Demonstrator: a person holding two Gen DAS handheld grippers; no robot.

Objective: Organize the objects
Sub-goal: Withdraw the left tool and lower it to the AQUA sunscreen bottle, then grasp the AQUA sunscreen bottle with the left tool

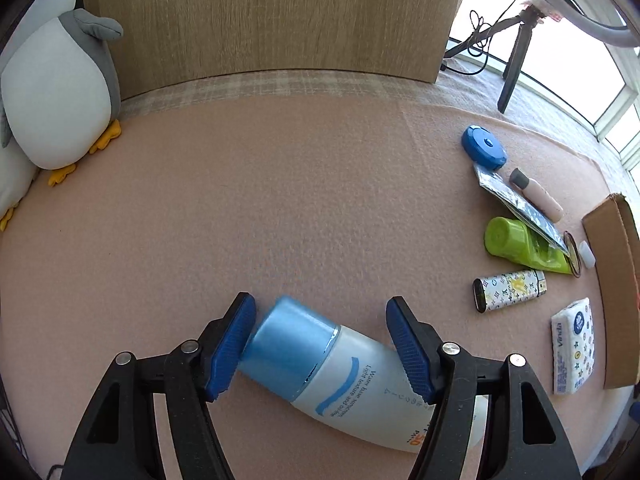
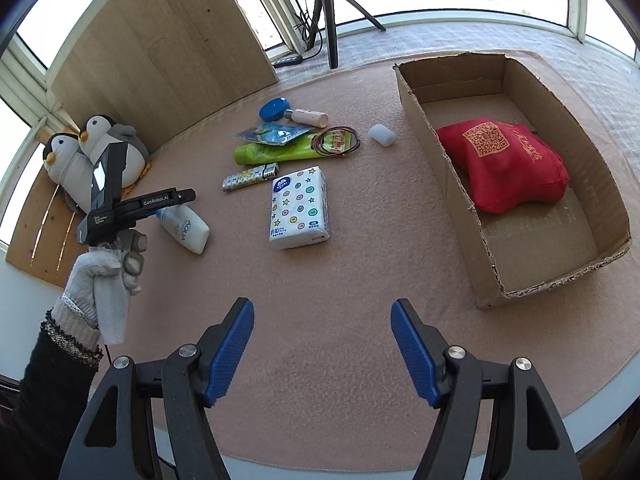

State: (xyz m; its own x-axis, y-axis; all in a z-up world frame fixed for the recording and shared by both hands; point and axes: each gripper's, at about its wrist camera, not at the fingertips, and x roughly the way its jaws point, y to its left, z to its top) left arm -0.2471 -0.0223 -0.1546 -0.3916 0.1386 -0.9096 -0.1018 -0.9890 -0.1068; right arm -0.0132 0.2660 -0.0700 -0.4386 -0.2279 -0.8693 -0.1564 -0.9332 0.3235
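A white sunscreen bottle (image 1: pixel 352 380) with a light blue cap is seen lying tilted on the pink-covered desk (image 1: pixel 280 200), framed by the spread fingers of the left hand-held gripper (image 1: pixel 320 344); its left pad touches the cap, yet no grasp is closed. The right hand-held gripper (image 2: pixel 322 348) is held released above bare desk. A tissue pack (image 2: pixel 298 208), a lighter (image 2: pixel 250 177) and a green tube (image 2: pixel 276 152) are gathered just left of the cardboard box (image 2: pixel 560 280), in which a red pouch (image 2: pixel 508 164) is lying.
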